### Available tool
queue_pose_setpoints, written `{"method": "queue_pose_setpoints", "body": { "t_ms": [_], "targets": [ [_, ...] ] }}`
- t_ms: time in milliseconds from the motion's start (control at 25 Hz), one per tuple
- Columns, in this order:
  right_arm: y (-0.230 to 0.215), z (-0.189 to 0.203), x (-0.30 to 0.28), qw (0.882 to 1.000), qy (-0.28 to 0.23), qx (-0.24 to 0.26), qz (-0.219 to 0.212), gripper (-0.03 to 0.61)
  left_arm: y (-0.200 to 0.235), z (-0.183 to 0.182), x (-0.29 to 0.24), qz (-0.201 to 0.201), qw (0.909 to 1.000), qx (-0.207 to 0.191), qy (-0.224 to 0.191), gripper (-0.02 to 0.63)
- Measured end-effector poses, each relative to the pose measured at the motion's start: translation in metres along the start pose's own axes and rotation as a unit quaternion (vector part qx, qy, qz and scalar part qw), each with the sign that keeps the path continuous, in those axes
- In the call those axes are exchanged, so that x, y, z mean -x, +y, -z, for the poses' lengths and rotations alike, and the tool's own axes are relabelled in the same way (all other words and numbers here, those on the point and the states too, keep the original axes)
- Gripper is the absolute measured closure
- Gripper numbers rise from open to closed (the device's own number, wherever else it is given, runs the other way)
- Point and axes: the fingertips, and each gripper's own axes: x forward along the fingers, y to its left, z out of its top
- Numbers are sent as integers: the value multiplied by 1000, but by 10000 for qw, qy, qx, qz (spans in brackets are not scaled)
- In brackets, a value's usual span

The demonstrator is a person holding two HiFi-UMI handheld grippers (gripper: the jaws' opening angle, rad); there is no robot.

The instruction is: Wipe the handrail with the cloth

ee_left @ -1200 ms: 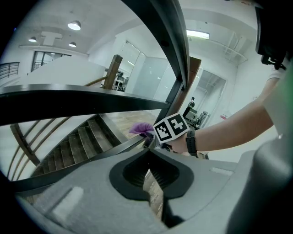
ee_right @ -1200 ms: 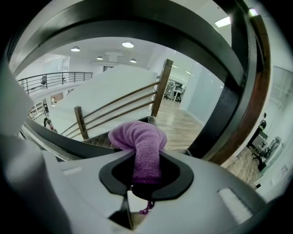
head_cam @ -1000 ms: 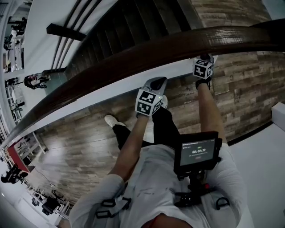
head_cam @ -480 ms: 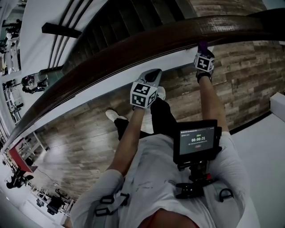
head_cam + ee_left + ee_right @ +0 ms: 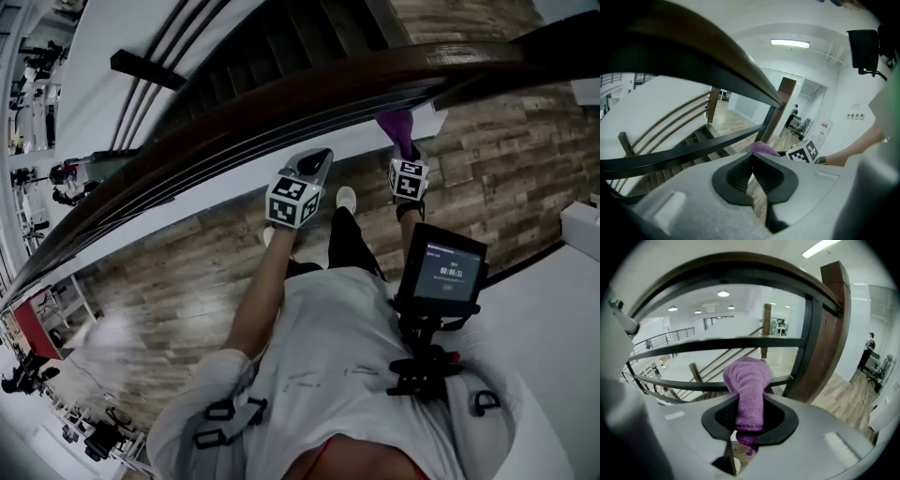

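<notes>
Our right gripper [image 5: 405, 155] clamps the purple cloth [image 5: 397, 125] just below the handrail [image 5: 281, 94], which runs from lower left to upper right of the head view, while our left gripper [image 5: 317, 164] hangs closed and empty further left.

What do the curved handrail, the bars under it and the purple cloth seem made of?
Dark brown handrail: likely polished wood, grain streaks and sheen. Black bars: probably painted metal, thin, uniform. Purple cloth: soft knitted or terry fabric, fuzzy looped texture.
</notes>
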Motion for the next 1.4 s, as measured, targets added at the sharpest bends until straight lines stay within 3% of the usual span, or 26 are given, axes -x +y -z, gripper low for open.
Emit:
{"method": "queue_pose_setpoints", "body": {
  "t_ms": [200,360,520,600,760,880,960,1080,1160,1240,1400],
  "targets": [
    [110,-14,90,9961,-566,-2,-683,499,2,1,90,-126,9986,-361,-358,614],
    [203,-23,167,9887,-1027,-53,-1089,499,16,5,189,-451,9936,-483,-914,614],
    [262,-40,218,9816,-1417,-269,-1250,499,8,-3,260,-333,9831,-1187,-1356,614],
    [275,-58,231,9777,-1598,-190,-1346,499,10,-16,273,-379,9789,-1369,-1470,612],
    [293,-97,266,9655,-2054,100,-1598,497,19,-41,308,-814,9735,-1174,-1785,612],
    [298,-124,296,9513,-2477,392,-1795,497,10,-50,333,-1208,9632,-1162,-2102,612],
    [301,-142,316,9392,-2788,523,-1933,497,-1,-59,357,-1559,9492,-1166,-2471,613],
    [306,-164,356,9222,-3136,637,-2173,497,-33,-75,402,-2131,9203,-1110,-3087,614],
    [303,-166,383,9134,-3264,718,-2323,497,-63,-77,416,-2358,9107,-1038,-3229,614],
    [296,-159,405,9079,-3330,876,-2390,497,-93,-71,416,-2493,9066,-1038,-3243,614],
    [286,-130,426,9103,-3118,957,-2551,497,-130,-49,411,-2745,9035,-942,-3154,614]
  ]
}}
